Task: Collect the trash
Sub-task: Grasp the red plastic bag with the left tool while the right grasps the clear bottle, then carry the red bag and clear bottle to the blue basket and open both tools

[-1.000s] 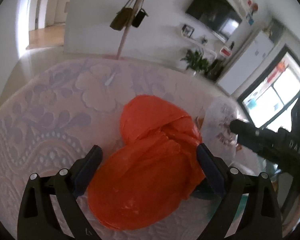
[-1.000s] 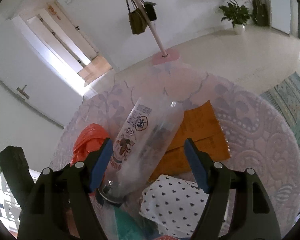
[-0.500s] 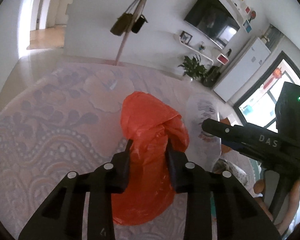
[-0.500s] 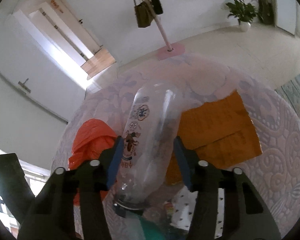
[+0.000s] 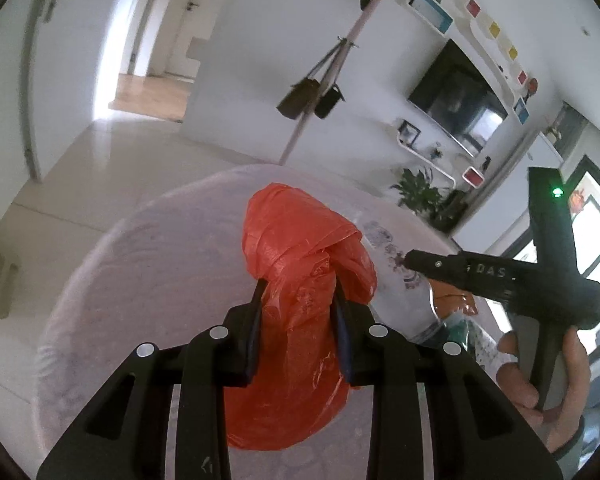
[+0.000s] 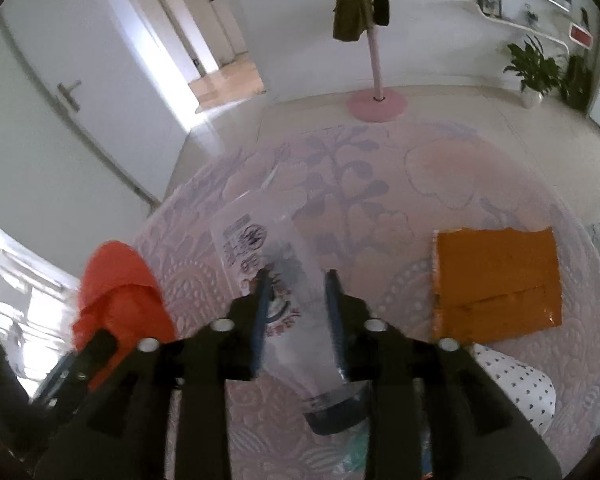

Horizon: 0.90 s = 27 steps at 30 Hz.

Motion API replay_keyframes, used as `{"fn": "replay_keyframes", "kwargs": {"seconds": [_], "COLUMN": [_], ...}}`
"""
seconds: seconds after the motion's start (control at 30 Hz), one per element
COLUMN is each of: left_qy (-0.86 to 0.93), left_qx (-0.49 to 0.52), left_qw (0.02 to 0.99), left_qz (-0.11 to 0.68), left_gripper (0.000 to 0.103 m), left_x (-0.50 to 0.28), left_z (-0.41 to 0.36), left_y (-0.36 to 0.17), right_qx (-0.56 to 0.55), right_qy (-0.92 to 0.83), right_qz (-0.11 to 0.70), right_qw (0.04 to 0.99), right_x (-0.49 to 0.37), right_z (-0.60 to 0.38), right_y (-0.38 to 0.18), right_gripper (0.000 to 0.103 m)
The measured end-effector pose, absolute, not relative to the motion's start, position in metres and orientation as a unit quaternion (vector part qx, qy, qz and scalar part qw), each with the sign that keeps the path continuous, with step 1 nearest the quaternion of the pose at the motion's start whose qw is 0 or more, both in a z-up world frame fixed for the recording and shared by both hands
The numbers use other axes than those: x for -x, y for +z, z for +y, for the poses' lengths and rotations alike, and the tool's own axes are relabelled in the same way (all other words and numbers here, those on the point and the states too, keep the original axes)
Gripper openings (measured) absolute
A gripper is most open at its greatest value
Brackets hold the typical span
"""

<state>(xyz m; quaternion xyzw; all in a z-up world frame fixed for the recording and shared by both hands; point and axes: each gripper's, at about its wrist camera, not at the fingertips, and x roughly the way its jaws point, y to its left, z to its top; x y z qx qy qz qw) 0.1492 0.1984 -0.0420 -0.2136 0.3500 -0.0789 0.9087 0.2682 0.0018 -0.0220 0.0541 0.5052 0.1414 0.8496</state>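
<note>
Left gripper point(image 5: 298, 296) pinches the orange-red plastic bag point(image 5: 300, 280) at its bunched middle, both pads pressed into the film so the slack folds gather between them. Grip sits where the bag is thickest, likely so the thin plastic does not slip out. The bag's lower bulge hangs below the jaws over the patterned tablecloth point(image 5: 160, 264); whether it touches the cloth cannot be told.

Right gripper point(image 6: 296, 288) straddles the clear plastic bottle point(image 6: 276, 264) across its printed label, neck and cap end pointing back toward the camera. Its jaws are opening slightly with the bottle between them; the pads still look in contact with the squashy wall, so this is probably give in the soft plastic, not a release. Bottle appears lifted off the cloth.

Further right, lying flat on the table and untouched: an orange paper envelope point(image 6: 496, 280), and a white dotted cloth point(image 6: 516, 388) just beside its near edge. Likely next pieces to collect.
</note>
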Motion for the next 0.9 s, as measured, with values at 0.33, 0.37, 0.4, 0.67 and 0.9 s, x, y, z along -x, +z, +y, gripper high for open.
{"fn": "replay_keyframes", "kwargs": {"seconds": [0.33, 0.37, 0.4, 0.67, 0.9], "left_qy": [-0.059, -0.058, -0.058, -0.059, -0.09], "left_qx": [0.242, 0.241, 0.241, 0.239, 0.213], "left_qw": [0.91, 0.91, 0.911, 0.912, 0.924], "left_qz": [0.333, 0.331, 0.33, 0.329, 0.304], "left_gripper": [0.028, 0.028, 0.028, 0.028, 0.028], "left_x": [-0.127, -0.125, -0.124, -0.124, -0.12], "left_z": [0.23, 0.231, 0.232, 0.221, 0.194], "left_y": [-0.045, -0.044, -0.043, -0.034, 0.003], "right_qx": [-0.032, -0.033, -0.03, -0.057, -0.088], "right_qy": [0.161, 0.162, 0.163, 0.184, 0.188], "right_qz": [0.531, 0.531, 0.532, 0.502, 0.44], "right_qw": [0.832, 0.831, 0.831, 0.843, 0.874], "right_x": [-0.257, -0.257, -0.257, -0.227, -0.184], "right_z": [0.043, 0.046, 0.049, 0.04, -0.012], "right_y": [-0.053, -0.057, -0.059, -0.052, 0.003], "right_gripper": [0.062, 0.062, 0.062, 0.055, 0.055]}}
